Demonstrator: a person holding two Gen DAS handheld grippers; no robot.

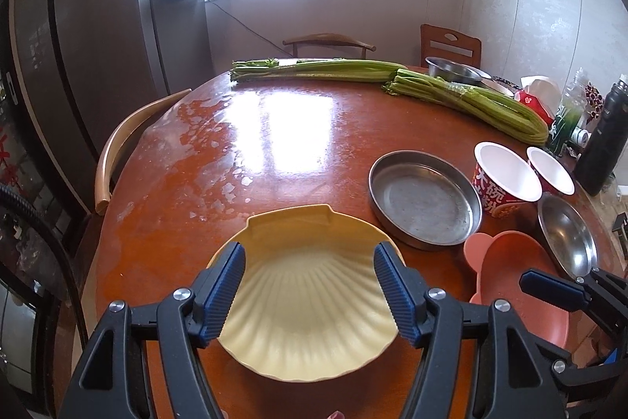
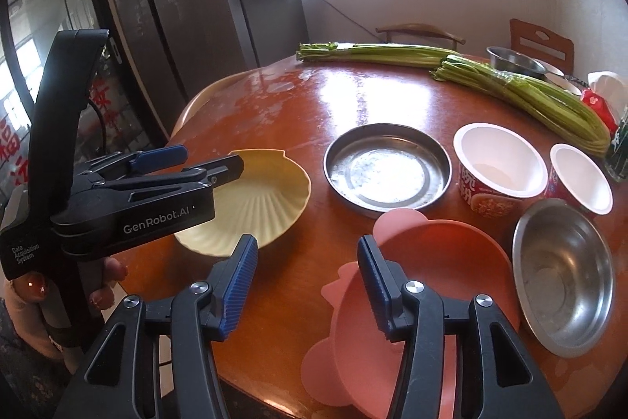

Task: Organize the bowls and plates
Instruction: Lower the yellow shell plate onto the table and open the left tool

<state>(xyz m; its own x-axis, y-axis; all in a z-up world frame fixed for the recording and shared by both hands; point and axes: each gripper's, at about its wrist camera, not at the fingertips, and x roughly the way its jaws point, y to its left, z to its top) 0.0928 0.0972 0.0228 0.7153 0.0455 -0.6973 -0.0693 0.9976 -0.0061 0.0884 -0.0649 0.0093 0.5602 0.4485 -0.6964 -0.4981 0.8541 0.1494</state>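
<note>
A yellow shell-shaped plate (image 1: pixel 306 305) lies near the table's front edge; it also shows in the right wrist view (image 2: pixel 259 203). My left gripper (image 1: pixel 310 297) is open, its fingers on either side of the plate, just above it. A pink bowl with ears (image 2: pixel 439 269) sits to the right, also in the left wrist view (image 1: pixel 518 273). My right gripper (image 2: pixel 308 285) is open, its right finger over the pink bowl's left rim. A round steel pan (image 2: pixel 386 169), a steel bowl (image 2: pixel 565 277) and two white-lined paper bowls (image 2: pixel 500 160) (image 2: pixel 581 177) stand behind.
Two celery bunches (image 1: pixel 467 97) lie across the far side of the round brown table (image 1: pixel 274 144). Another steel bowl (image 1: pixel 451 69), bottles (image 1: pixel 600 140) and packets sit at the far right. Chairs (image 1: pixel 117 152) ring the table; a fridge stands left.
</note>
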